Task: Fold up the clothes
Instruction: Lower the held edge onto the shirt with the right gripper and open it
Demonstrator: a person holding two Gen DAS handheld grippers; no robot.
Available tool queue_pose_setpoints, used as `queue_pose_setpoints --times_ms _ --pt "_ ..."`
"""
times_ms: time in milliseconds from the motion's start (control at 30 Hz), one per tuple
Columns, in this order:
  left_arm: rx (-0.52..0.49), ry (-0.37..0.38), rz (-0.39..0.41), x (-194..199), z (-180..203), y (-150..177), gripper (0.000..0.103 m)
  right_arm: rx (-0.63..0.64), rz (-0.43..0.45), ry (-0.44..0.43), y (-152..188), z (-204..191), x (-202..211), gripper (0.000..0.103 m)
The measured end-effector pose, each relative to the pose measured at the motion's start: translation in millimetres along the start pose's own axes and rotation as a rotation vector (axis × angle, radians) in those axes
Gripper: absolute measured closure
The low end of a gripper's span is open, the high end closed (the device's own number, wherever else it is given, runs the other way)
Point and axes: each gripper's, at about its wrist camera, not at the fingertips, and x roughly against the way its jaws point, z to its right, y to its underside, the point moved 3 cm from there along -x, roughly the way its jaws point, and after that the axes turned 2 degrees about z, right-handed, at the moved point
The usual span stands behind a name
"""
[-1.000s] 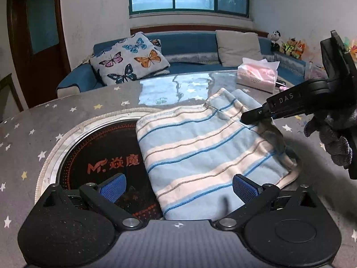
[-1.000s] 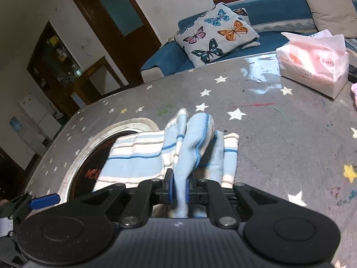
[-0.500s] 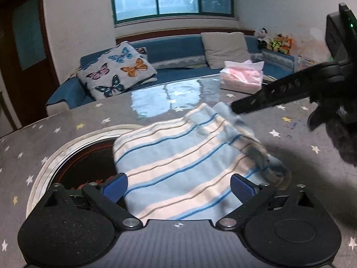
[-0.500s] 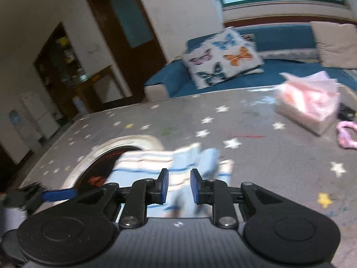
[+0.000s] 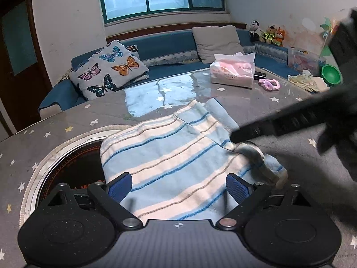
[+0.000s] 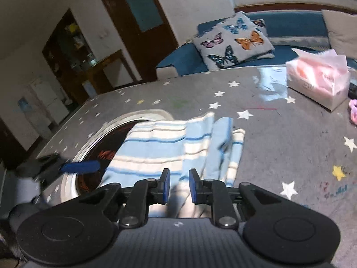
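Striped garment [image 5: 178, 156] lies folded at frame centre on the table [image 5: 256, 102]; right tool [image 6: 179, 186] has let it go, jaws narrowly parted and closing on nothing; left tool [image 5: 178, 186] wide, closing slightly, gripping nothing; fold appears laid.

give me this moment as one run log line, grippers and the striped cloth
task: fold clothes | left gripper: closing, wide apart, over striped cloth | right gripper: closing, nothing pinched, narrow gap | cloth: flat on table
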Motion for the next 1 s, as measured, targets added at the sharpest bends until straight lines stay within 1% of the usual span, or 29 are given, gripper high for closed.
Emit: queue_pose_setpoints --times_ms 67,133,267,400,533,633,733,800,900,1000 --pt "0.001 0.002 -0.003 0 0 1 0.010 0.026 -0.029 0.008 9 -3 -1 0.085" --pt "-0.006 0.001 -0.009 -1 1 3 0.010 0.044 -0.047 0.040 20 -1 -5 0.088" --pt "-0.013 -0.002 -0.012 1 1 6 0.009 0.056 -0.021 0.054 21 -6 4 0.087" --pt "-0.003 -0.013 -0.011 3 -4 7 0.009 0.143 -0.004 0.051 22 -25 21 0.087" --pt "0.019 -0.037 -0.021 6 -9 12 0.003 0.180 -0.018 0.050 37 -34 26 0.087" --pt "0.027 -0.050 -0.037 8 -13 17 0.002 0.150 -0.038 0.103 51 -28 25 0.086" --pt "0.035 -0.067 -0.041 11 -19 20 0.000 0.104 -0.037 0.119 60 -22 32 0.086" --pt "0.050 -0.079 -0.046 12 -24 21 0.000 0.106 -0.013 0.123 58 -25 41 0.086" --pt "0.079 -0.094 -0.053 12 -31 23 0.000 0.133 0.041 0.113 50 -37 50 0.086" --pt "0.090 -0.110 -0.062 10 -36 24 0.000 0.112 0.042 0.062 45 -44 41 0.086"
